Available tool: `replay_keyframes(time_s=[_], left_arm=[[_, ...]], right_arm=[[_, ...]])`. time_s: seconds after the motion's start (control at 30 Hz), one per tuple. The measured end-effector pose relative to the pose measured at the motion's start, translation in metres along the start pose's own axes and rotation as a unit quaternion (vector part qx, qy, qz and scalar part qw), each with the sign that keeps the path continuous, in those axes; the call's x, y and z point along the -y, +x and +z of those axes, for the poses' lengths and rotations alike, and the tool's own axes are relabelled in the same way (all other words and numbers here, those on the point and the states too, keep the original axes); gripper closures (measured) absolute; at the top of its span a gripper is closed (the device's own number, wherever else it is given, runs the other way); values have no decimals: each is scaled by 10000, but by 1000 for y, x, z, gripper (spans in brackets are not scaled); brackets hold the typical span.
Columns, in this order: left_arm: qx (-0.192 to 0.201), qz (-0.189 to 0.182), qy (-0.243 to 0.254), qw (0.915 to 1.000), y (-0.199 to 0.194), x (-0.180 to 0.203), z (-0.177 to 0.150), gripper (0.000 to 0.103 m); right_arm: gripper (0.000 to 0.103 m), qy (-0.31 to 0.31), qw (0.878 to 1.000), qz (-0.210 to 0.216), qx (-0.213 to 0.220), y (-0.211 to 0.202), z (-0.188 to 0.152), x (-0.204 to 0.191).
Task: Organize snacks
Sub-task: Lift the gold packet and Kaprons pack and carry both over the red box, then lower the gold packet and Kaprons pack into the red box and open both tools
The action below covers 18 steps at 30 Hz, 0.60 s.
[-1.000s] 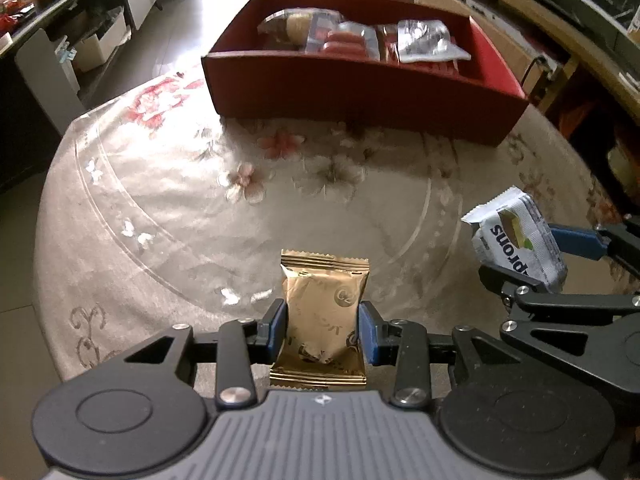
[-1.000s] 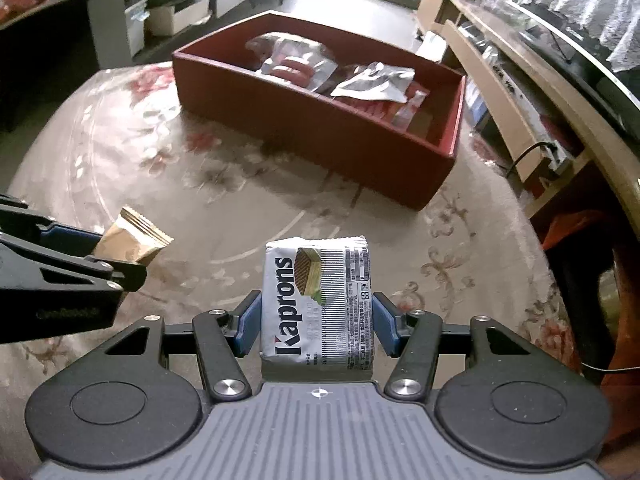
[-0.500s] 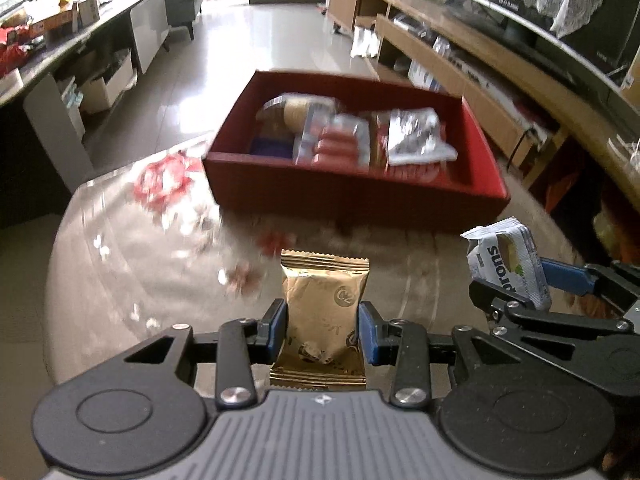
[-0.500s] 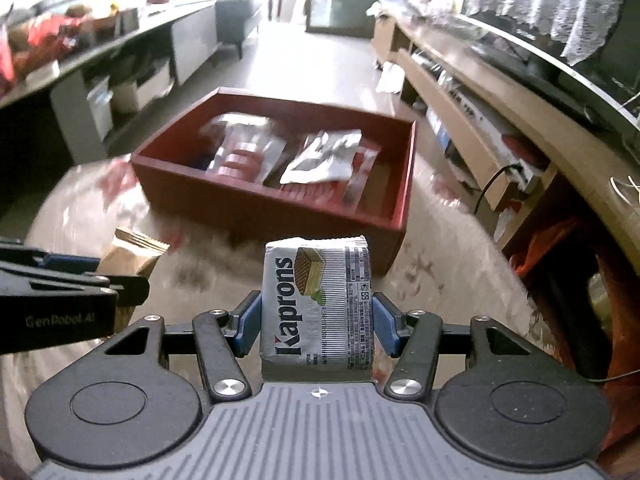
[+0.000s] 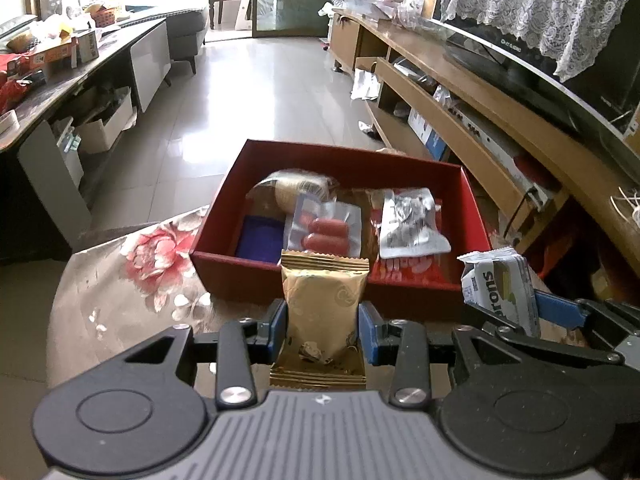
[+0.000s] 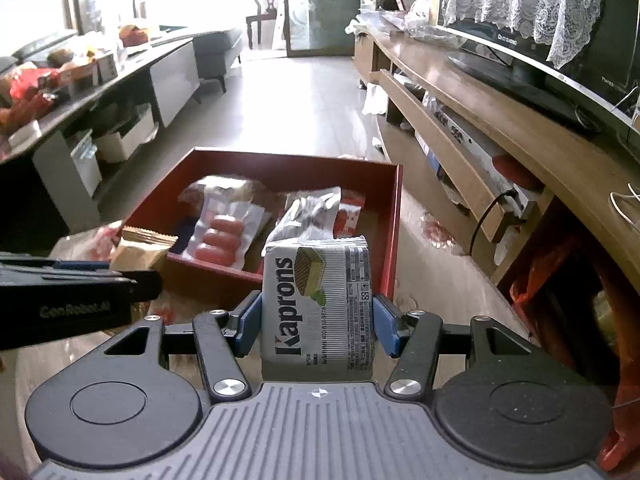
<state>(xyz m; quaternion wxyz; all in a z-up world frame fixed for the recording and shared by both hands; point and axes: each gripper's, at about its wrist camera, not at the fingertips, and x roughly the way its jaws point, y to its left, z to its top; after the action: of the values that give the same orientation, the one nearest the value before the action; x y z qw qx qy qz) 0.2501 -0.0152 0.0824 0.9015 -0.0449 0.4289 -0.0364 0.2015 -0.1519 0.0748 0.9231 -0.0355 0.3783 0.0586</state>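
My left gripper (image 5: pixel 322 330) is shut on a gold snack packet (image 5: pixel 320 304), held upright just short of the red box's near wall (image 5: pixel 320 282). My right gripper (image 6: pixel 316 328) is shut on a grey Kaprons wafer pack (image 6: pixel 318 300), which also shows at the right of the left wrist view as the wafer pack (image 5: pixel 498 286). The red box (image 6: pixel 394 216) holds a sausage pack (image 5: pixel 324 234), a silver pouch (image 5: pixel 408 222), a bread pack (image 5: pixel 296 190) and a blue item (image 5: pixel 260 240). In the right wrist view the gold packet (image 6: pixel 140 246) sits to the left.
The box rests on a floral tablecloth (image 5: pixel 152 256) at the table's far edge. Beyond lies tiled floor (image 5: pixel 260 92), a wooden TV cabinet (image 5: pixel 460 92) on the right and a cluttered counter (image 5: pixel 60 64) on the left.
Both grippers have risen and moved forward toward the red box while keeping their packets. The view now looks down into the box from above its near wall.
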Motion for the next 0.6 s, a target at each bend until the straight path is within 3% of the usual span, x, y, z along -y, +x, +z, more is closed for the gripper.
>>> replay_keyframes(time_s=[0.6], left_arm=[[214,164,4,9996,37,13,47,61]], right_arm=[[38,282,9996,-38,46,35,36,11]])
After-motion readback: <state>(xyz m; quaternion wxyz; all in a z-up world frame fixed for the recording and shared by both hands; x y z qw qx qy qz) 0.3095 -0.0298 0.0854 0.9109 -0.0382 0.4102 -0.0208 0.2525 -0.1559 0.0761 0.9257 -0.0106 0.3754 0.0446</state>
